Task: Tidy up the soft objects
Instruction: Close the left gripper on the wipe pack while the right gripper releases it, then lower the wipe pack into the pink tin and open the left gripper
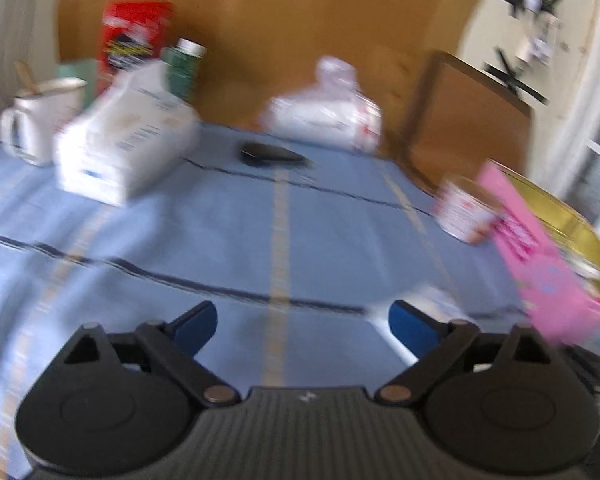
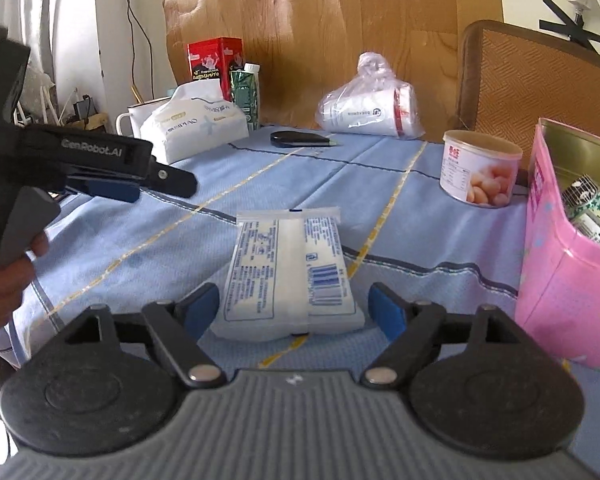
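A flat white packet [image 2: 290, 272] with blue print lies on the blue tablecloth [image 2: 120, 240], its near end between my right gripper's [image 2: 294, 304] blue pads. The jaws stand open, with a small gap on each side of the packet. In the blurred left wrist view my left gripper [image 1: 302, 320] is open over bare cloth with nothing between its fingers; a white packet corner [image 1: 440, 300] shows just beyond its right finger. In the right wrist view the left gripper [image 2: 172, 180] hovers at the left, held by a hand [image 2: 4, 280]. A soft tissue pack [image 2: 198, 120] sits at the back left.
A pink box [image 2: 560, 264] holding small items stands at the right, a round can [image 2: 480, 168] beside it. At the back are bagged paper cups [image 2: 370, 108], a black flat object [image 2: 298, 138], a white mug [image 2: 140, 116], a red tin [image 2: 214, 58] and a green carton [image 2: 246, 92]. A chair [image 2: 532, 76] stands behind.
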The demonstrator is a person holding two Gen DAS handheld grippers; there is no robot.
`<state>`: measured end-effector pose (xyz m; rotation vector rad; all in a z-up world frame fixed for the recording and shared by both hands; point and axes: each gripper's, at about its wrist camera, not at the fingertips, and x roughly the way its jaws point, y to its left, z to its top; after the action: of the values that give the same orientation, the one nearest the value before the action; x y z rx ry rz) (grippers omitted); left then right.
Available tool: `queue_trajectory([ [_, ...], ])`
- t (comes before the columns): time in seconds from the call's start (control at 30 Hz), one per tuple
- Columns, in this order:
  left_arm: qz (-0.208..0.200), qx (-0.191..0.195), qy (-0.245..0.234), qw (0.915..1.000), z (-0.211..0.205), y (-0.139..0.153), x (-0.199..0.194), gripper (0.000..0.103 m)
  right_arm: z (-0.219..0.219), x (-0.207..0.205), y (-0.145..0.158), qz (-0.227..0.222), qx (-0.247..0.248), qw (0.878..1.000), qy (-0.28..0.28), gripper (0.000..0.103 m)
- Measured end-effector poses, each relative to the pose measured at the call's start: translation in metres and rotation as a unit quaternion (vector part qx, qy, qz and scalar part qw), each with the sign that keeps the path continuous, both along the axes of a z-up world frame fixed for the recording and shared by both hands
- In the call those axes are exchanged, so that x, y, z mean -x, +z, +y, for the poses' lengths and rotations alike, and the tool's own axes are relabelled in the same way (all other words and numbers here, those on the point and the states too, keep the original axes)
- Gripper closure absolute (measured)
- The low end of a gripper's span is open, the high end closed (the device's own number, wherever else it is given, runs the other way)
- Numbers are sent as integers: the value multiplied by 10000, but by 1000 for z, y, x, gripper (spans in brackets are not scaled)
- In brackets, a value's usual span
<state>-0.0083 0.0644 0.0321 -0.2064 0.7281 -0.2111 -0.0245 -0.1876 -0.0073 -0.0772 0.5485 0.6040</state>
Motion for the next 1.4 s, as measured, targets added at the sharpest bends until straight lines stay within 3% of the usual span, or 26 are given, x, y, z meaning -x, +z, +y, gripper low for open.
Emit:
queue_trajectory([
  [0.1,292,172,-389,9987,-22,-1,-3,15,-2,6,-1,-111,52,9999,19,19],
  [0.2,516,247,-582,9967,-39,-9,-10,27,-5,7,-3,-126,23,9999,55,23],
  [0.27,463,128,-642,9968,-50,-9,-9,38,-7,6,-3,-111,-37,9999,110,24],
  [0.3,487,154,-742,9959,-55,-9,-10,53,-8,7,-3,-134,-52,9998,110,25],
  [0.33,554,250,-843,9946,-57,-8,-12,55,-8,8,-2,-174,-84,9998,109,25],
  [0.53,155,542,-1193,9913,-87,27,-19,55,-31,22,22,-1017,-294,9939,-308,26],
  [0.8,-670,243,-2164,9737,-192,77,-35,55,-96,25,54,-1998,-376,9683,-1453,26],
  [0.9,-793,191,-2472,9655,-230,79,-44,55,-122,13,57,-2080,-328,9598,-1854,26],
  [0.97,-894,122,-2610,9611,-256,80,-52,46,-138,-3,56,-2016,-239,9567,-2088,26],
  [1.0,-975,-18,-2598,9607,-269,79,-55,36,-143,-15,54,-1899,-136,9574,-2170,33],
  [1.07,-1078,-319,-2429,9635,-288,73,-64,36,-150,-39,47,-1825,18,9513,-2486,30],
  [1.17,-816,-166,-2310,9694,-280,68,-70,36,-156,-54,37,-1660,256,9429,-2875,29],
  [1.23,-803,13,-2256,9709,-261,68,-69,35,-166,-40,35,-1679,-160,9468,-2741,29],
  [1.4,-920,79,-1765,9800,-207,67,-64,34,-168,-19,38,-1446,-193,9670,-2088,30],
])
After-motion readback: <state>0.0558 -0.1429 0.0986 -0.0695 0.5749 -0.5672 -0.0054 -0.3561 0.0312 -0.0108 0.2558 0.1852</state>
